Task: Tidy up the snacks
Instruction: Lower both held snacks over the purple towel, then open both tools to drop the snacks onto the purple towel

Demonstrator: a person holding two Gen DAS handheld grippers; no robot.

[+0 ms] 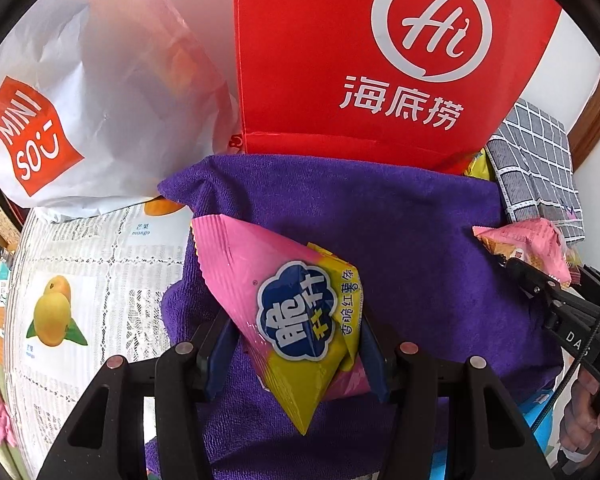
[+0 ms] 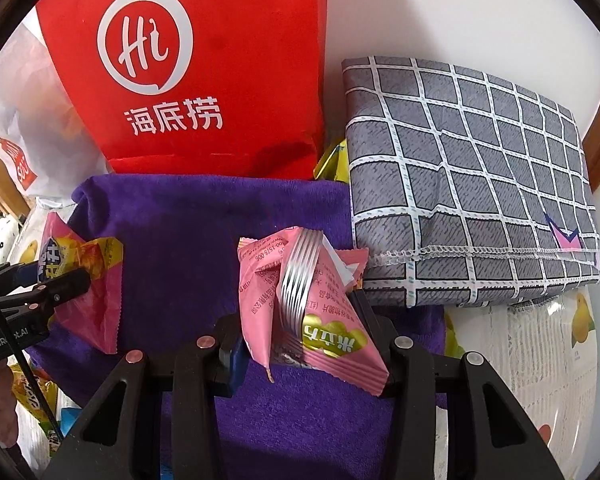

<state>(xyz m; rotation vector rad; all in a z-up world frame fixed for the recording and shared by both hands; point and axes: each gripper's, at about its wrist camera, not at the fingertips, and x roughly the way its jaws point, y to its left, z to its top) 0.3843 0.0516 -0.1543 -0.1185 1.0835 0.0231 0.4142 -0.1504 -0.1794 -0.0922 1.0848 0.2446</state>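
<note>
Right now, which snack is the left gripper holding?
Find the big red paper bag, then the purple towel below it. The left gripper pinches a pink-and-yellow snack packet with a blue cloud logo; the right gripper's pink packet has none.

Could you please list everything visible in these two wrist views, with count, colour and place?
snack packet: one, pink and yellow, in left hand-held gripper
second snack packet: one, pink, in right hand-held gripper
towel: one, purple, beneath both packets
paper bag: one, red, behind towel
plastic bag: one, white, left of red bag
folded cloth: one, grey checked, right
tablecloth: one, white, mango print
left hand-held gripper: black, shut
right hand-held gripper: black, shut
</note>
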